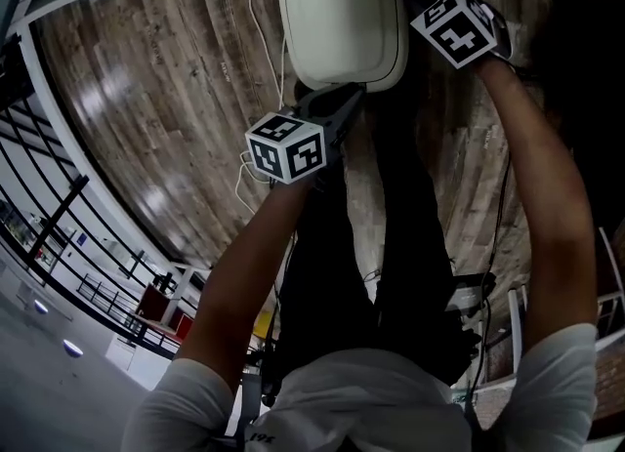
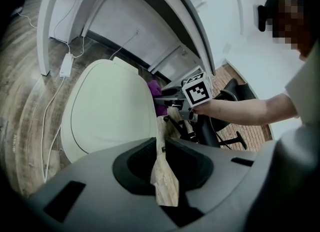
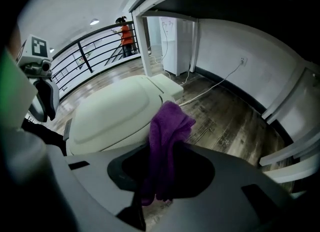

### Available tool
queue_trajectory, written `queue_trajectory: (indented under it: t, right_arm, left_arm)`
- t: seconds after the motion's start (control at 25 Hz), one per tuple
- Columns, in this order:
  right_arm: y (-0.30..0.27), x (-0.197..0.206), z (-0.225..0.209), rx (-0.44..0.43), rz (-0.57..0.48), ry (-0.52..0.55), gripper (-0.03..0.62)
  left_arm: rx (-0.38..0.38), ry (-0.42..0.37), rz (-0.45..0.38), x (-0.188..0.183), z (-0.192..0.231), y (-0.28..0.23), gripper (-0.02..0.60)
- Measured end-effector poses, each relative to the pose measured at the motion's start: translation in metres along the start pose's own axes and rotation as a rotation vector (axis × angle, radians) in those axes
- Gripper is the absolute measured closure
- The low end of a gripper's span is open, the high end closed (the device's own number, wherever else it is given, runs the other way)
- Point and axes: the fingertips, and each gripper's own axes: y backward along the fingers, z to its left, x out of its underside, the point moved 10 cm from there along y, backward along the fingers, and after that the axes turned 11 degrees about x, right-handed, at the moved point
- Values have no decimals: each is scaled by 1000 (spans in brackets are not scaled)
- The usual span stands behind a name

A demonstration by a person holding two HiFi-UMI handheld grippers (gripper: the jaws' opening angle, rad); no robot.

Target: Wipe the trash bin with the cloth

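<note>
Standing on the wooden floor [image 1: 146, 99]: one white trash bin [image 1: 342, 20], lid down. The right gripper [image 3: 162, 168] is hovering at the bin's side, its jaws pinching a purple cloth [image 3: 167, 126] that is bunching up against the lid's edge; contact is unclear. The left gripper [image 2: 162, 161] is hovering at the bin's edge nearest the person, its jaws nearly together and gripping nothing.

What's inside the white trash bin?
The trash bin is shut, so its inside is hidden. Only its lid shows, with the purple cloth in the right hand-held gripper nearby.
</note>
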Motion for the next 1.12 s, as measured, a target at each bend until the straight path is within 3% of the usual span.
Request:
queue_trajectory:
  t: [0.36,0.8,1.12]
  right_arm:
    - [11,22,32,10,38,-60,485]
    - [19,44,60,0,91,-78,485]
    - [35,60,93,59,140,-145,485]
  left_arm:
    - [39,-44,82,1,5,6,528]
    - [22,-25,37,12,12,19,528]
    - [70,-51,108,30,12,41,528]
